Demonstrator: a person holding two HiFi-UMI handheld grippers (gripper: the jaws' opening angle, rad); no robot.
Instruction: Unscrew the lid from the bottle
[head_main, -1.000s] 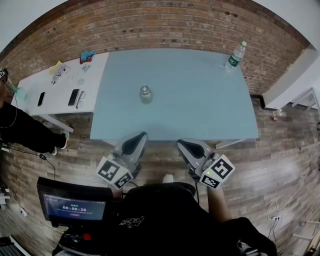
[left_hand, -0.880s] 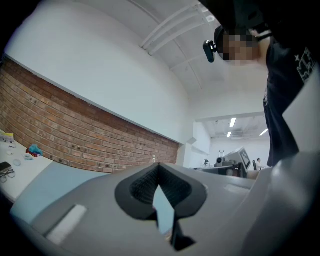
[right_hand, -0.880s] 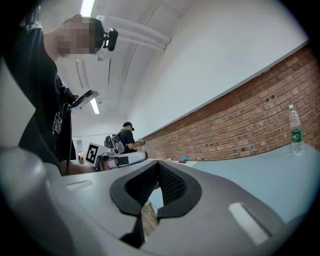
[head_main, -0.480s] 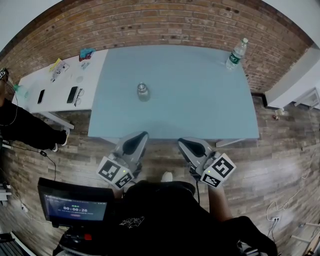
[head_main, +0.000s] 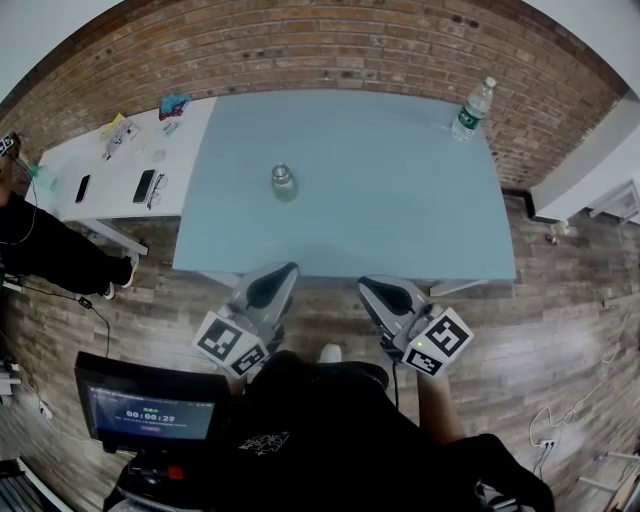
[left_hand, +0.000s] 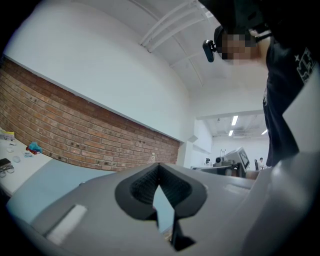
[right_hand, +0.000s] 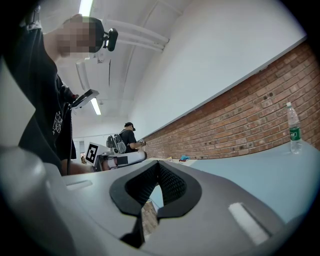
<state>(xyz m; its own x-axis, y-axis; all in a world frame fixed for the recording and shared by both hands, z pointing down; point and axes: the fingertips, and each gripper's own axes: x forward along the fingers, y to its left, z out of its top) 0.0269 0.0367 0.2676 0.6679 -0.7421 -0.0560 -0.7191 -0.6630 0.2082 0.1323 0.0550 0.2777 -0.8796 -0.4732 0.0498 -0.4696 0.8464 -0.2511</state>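
Two claws shut, empty: left claw (head_main: 272, 280), right claw (head_main: 378, 292) | we hold them level at 6 o'clock, short of the worktop (head_main: 400, 200), likely a ready pose | bottle (head_main: 284, 183) upright at 12 o'clock of left claw, well apart, untouched, clear on all sides for our reach

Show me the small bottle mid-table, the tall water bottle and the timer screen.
small bottle (head_main: 284, 184): head view, on its rounded body.
tall water bottle (head_main: 472, 109): head view, on the middle of its body.
timer screen (head_main: 150, 413): head view, on the centre of the lit display.
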